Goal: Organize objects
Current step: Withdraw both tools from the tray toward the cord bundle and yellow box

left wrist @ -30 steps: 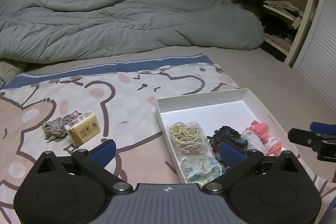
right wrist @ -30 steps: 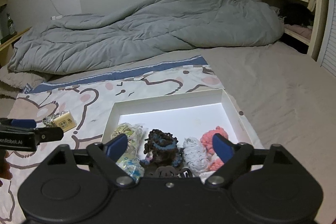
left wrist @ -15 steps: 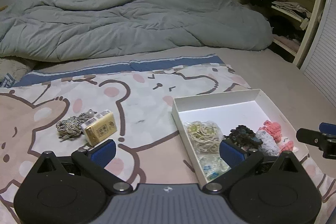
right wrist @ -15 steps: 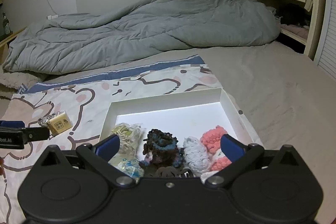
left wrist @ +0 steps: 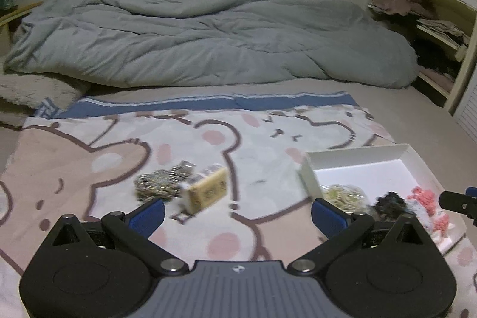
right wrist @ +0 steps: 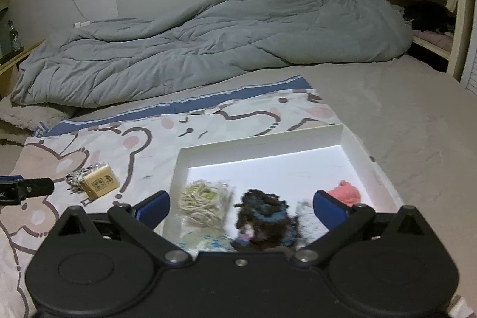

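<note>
Yellow box (left wrist: 207,192) lengthwise toward tray (left wrist: 310,184)

The bed (right wrist: 387,115) carries a cartoon bear sheet (left wrist: 119,157), with a rumpled grey duvet (left wrist: 208,43) piled far beyond both tongs. On the sheet, a yellow box (left wrist: 207,192) and a striped bundle (left wrist: 161,184) touch, just ahead of the left tongs. The white tray (right wrist: 262,145) sits under the right tongs.

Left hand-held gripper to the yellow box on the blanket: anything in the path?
Nothing visible. The left hand-held gripper is open, and only bare blanket lies between it and the yellow box. A striped bundle sits against the box's left side, off the approach line.
</note>
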A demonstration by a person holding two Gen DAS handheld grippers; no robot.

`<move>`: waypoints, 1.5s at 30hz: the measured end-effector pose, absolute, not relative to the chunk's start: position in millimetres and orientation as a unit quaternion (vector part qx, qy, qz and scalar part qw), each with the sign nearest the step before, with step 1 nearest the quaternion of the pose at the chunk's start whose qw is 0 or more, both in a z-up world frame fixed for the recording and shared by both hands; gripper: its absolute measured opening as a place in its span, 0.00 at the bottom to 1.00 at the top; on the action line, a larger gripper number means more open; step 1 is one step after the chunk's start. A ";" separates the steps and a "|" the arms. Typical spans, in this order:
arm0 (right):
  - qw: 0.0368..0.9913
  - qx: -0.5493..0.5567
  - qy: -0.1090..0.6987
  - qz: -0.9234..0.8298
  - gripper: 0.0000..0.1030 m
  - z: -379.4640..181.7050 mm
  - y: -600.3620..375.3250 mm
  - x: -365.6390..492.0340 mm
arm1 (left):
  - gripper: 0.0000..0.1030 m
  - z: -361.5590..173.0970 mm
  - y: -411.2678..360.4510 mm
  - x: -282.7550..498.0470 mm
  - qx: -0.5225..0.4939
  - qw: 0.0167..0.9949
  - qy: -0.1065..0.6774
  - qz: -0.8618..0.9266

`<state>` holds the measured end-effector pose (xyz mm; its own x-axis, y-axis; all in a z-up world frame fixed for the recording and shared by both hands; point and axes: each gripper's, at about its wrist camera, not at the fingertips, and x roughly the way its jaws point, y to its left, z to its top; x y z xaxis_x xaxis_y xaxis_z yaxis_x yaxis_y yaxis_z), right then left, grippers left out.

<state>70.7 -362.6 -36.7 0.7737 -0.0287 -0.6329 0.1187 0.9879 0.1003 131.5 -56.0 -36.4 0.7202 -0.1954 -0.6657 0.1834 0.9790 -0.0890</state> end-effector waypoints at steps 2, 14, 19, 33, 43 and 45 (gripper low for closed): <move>0.939 0.066 0.335 -0.035 1.00 -38.4 -355.0 75.5 | 1.00 -37.8 -44.4 133.9 -0.010 0.928 0.360 -0.091; 0.937 0.055 0.345 0.011 1.00 -45.2 -299.2 111.8 | 1.00 -44.3 3.5 147.1 -0.045 0.937 0.343 -0.050; 0.935 0.075 0.345 0.024 1.00 -43.3 -284.5 128.8 | 1.00 -50.1 13.2 155.7 -0.045 0.938 0.342 -0.040; 0.938 0.061 0.337 0.050 1.00 -42.1 -245.6 195.4 | 1.00 -79.3 50.4 201.7 -0.092 0.926 0.365 -0.007; 0.938 0.028 0.334 0.088 1.00 -77.3 -220.5 238.8 | 1.00 -90.3 59.1 256.4 -0.085 0.925 0.371 0.016; 0.939 0.025 0.330 0.091 1.00 -84.3 -214.9 246.0 | 1.00 -95.7 57.1 266.2 -0.099 0.921 0.375 0.016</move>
<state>246.0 -214.9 -84.3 0.7659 0.1874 -0.6151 -0.1548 0.9822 0.1064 266.2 57.1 -95.7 0.7181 -0.0457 -0.6944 -0.1036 0.9797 -0.1715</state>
